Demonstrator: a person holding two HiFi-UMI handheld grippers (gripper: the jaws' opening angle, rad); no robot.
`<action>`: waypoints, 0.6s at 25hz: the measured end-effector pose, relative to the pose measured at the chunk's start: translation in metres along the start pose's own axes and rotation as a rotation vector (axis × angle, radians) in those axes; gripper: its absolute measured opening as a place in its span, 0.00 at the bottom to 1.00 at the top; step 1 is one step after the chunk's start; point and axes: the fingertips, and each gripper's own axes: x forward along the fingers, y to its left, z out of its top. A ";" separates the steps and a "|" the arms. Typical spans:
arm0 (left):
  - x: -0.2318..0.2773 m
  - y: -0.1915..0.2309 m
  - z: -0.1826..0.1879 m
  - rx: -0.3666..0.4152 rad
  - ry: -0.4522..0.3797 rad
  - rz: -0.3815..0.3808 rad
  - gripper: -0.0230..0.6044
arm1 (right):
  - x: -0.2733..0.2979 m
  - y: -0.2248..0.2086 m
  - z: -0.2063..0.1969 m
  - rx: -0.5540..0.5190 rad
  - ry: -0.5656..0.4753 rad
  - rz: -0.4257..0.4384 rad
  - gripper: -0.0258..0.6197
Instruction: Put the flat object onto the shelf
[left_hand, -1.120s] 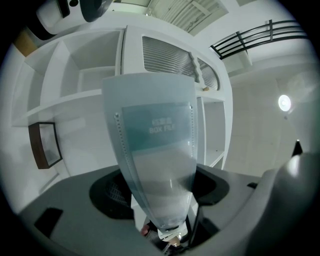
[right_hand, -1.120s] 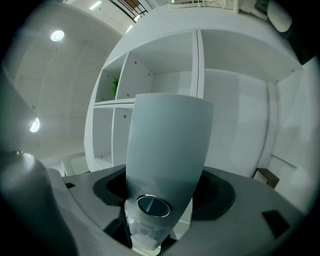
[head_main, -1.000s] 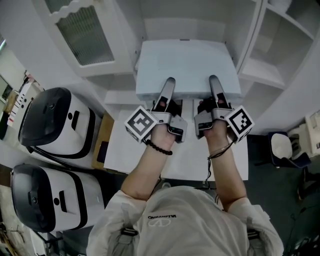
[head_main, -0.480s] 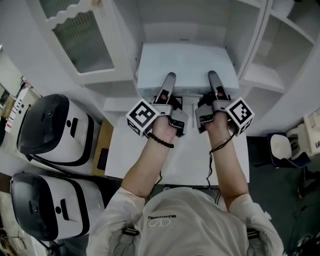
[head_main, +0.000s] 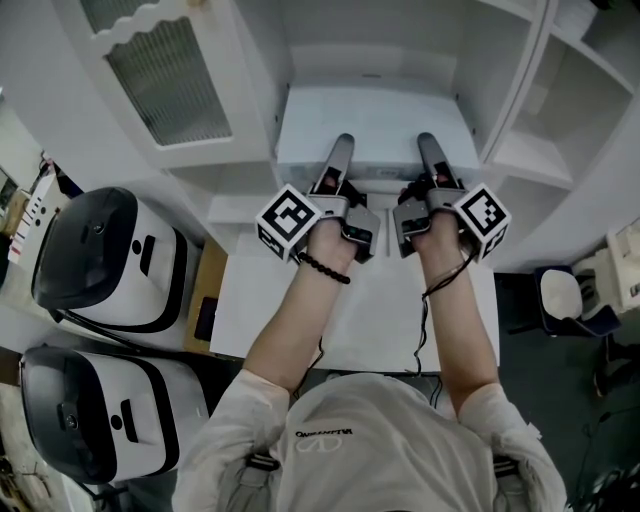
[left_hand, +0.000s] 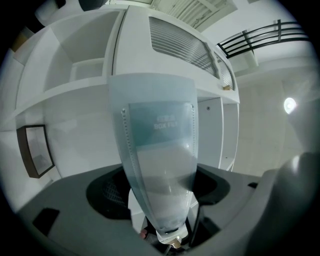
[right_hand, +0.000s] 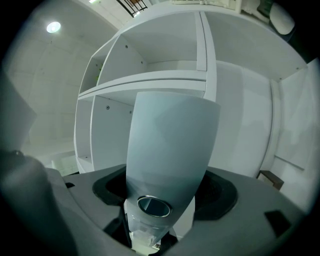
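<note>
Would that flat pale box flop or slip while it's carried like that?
Probably stiff: the flat box spans both the left gripper and right gripper without sagging. Its smooth faces look slippery, so it might slide.

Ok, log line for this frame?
left gripper: clamped on flat object | right gripper: clamped on flat object | flat object: not yet on shelf

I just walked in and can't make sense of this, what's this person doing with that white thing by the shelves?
A person is holding a flat white box file in the air with both grippers. The left gripper and the right gripper are each clamped on its near edge. The box file is lifted up in front of the white shelf unit, and it is not resting on any shelf yet.
</note>
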 end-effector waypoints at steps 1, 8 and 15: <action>0.002 0.000 0.001 -0.006 -0.002 -0.005 0.57 | 0.001 0.000 0.000 -0.001 0.002 -0.005 0.58; 0.007 -0.001 0.003 -0.019 -0.002 -0.049 0.63 | 0.002 0.004 -0.003 -0.011 0.035 0.009 0.61; -0.021 -0.005 0.006 0.000 -0.039 -0.091 0.72 | -0.034 0.015 -0.006 -0.130 -0.006 0.108 0.60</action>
